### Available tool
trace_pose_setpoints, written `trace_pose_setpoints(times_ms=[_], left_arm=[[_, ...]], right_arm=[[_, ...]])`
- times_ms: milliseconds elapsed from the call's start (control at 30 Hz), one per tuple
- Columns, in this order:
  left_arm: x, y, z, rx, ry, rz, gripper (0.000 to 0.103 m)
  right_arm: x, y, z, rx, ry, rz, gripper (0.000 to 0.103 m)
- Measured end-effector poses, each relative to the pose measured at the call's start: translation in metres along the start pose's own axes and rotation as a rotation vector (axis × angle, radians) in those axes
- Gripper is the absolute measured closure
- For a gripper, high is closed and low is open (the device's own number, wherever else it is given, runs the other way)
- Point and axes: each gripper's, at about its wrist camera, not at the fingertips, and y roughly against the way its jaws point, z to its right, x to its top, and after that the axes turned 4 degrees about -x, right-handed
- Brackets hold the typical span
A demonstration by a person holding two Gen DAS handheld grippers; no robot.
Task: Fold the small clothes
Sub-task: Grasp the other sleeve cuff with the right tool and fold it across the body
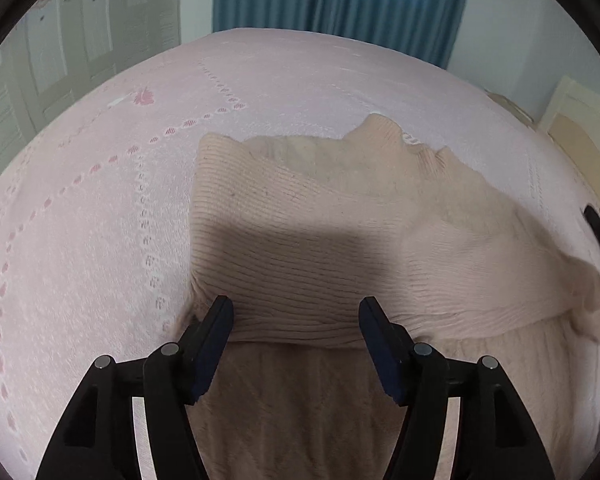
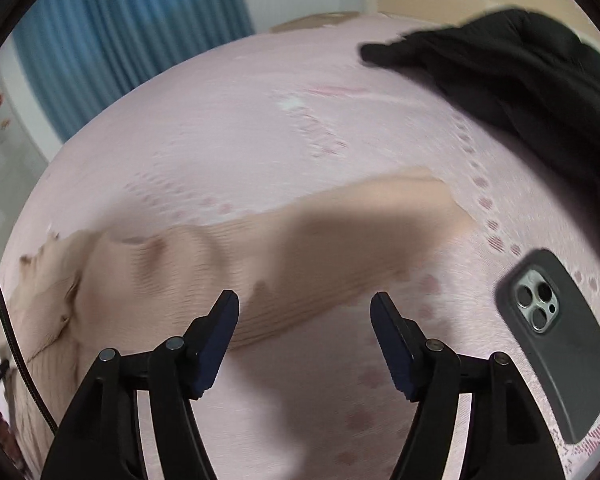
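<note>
- Pink bedspread [image 1: 100, 208]: fills both views, paw-print dotted lines across it; soft, yielding base for a fold.
- Peach knit sweater [image 1: 300, 216]: lies centre of bed in the left wrist view, ribbed panel already laid over its lower part. Looks light, limp, stretchy; likely to sag and drag if lifted from one point, so best pinched at hem corners or fold edge, both grippers together.
- Black garment [image 2: 520, 80]: heaped at 1–2 o'clock in right wrist view, apart from sweater.
- Phone [image 2: 556, 344]: camera side up, at 4 o'clock, just beside right gripper.
- Left gripper [image 1: 296, 308]: jaws apart, nothing held, fold edge of sweater between the tips.
- Right gripper [image 2: 304, 304]: jaws apart, empty, over sweater's sleeve end; view motion-blurred.
</note>
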Motion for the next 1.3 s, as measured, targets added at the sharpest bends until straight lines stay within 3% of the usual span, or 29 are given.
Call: trace_pose_setpoints(times_ms=[267,367,400,433,533,633,733,900,1033,1300], left_arm=[[0.004,-0.002,0.003,0.018,0.014,-0.018,0.039],[0.005,0.000,0.003,0.025,-0.001,-0.023,0.039],[0.006,0.001,0.003,0.025,0.000,-0.022,0.039],[0.007,0.002,0.002,0.025,0.001,-0.022,0.039],[0.009,0.011,-0.006,0.023,0.018,-0.015,0.039],[0.010,0.024,-0.017,0.017,0.048,0.002,0.039],[0.009,0.037,-0.031,-0.017,0.085,0.008,0.039],[0.004,0.060,-0.047,-0.032,0.085,0.020,0.039],[-0.001,0.078,-0.062,-0.020,0.038,0.041,0.038],[-0.006,0.096,-0.107,0.006,0.005,0.039,0.039]], right_arm=[[0.021,-0.029,0.027,0.050,-0.138,0.012,0.038],[0.029,-0.035,0.024,-0.040,-0.117,0.037,0.066],[0.033,-0.038,0.023,-0.068,-0.104,0.039,0.086],[0.037,-0.038,0.024,-0.065,-0.095,0.042,0.097],[0.049,-0.022,0.026,-0.083,-0.078,0.078,0.097],[0.057,0.019,0.018,-0.127,-0.035,0.177,0.097],[0.063,0.059,0.005,-0.109,-0.014,0.239,0.097],[0.065,0.105,-0.050,-0.110,0.086,0.316,0.097],[0.060,0.137,-0.119,-0.081,0.191,0.380,0.097],[0.016,0.167,-0.312,0.124,0.434,0.418,0.097]])
